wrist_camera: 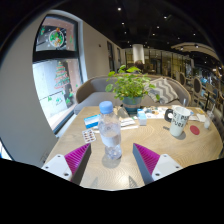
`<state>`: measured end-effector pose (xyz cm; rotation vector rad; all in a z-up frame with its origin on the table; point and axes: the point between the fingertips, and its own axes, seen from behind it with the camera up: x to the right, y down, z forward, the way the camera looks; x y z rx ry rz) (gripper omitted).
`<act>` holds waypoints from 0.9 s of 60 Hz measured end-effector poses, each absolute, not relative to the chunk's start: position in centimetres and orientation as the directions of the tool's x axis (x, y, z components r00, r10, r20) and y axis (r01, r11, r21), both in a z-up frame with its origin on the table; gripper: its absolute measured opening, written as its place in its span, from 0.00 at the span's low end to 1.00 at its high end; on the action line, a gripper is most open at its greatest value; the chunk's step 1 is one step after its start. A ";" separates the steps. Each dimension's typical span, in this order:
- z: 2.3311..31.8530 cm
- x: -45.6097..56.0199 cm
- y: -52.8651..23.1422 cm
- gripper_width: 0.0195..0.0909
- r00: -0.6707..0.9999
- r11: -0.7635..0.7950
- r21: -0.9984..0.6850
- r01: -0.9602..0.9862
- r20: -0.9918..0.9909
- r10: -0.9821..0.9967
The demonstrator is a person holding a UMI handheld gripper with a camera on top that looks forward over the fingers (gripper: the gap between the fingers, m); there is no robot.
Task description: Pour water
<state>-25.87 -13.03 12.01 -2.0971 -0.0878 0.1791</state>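
A clear plastic water bottle (109, 130) with a blue cap stands upright on the wooden table (160, 140), just ahead of my fingers and slightly left of the middle between them. My gripper (111, 163) is open; its magenta pads (77, 156) flank an empty gap, and the bottle's base sits just beyond the fingertips. A white mug (178, 120) with dark print stands farther off to the right on the table.
A potted green plant (131, 88) stands at the far middle of the table. Small blue and white packets (92, 124) lie left of the bottle. A red round object (195, 129) lies right of the mug. Chairs surround the table.
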 end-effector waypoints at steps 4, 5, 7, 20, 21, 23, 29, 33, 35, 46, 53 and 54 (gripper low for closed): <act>10.8 -26.5 -10.0 0.93 0.990 -0.490 -0.872 -0.015 -0.080 0.113; 10.5 -26.6 -9.5 0.93 0.991 -0.485 -0.874 -0.018 -0.078 0.105; 10.0 -26.6 -8.2 0.93 0.993 -0.480 -0.877 -0.025 -0.075 0.086; 7.3 -27.3 -3.6 0.72 0.997 -0.454 -0.890 -0.038 -0.065 0.044; 7.3 -27.3 -3.4 0.64 0.997 -0.449 -0.893 -0.034 -0.060 0.043; 7.2 -27.2 -3.2 0.50 0.998 -0.443 -0.896 -0.023 -0.047 0.041; 7.4 -27.4 -3.1 0.38 0.998 -0.431 -0.902 -0.016 -0.044 0.055; 7.5 -27.6 -3.1 0.27 0.996 -0.426 -0.904 -0.013 -0.048 0.072; 7.5 -27.7 -3.2 0.25 0.996 -0.428 -0.904 -0.013 -0.051 0.077; 7.5 -28.1 -3.4 0.19 0.993 -0.428 -0.904 0.007 -0.044 0.110; 8.6 -28.3 -3.7 0.19 0.986 -0.431 -0.902 -0.023 -0.090 0.137; 9.2 -28.3 -3.7 0.19 0.984 -0.429 -0.903 -0.037 -0.106 0.140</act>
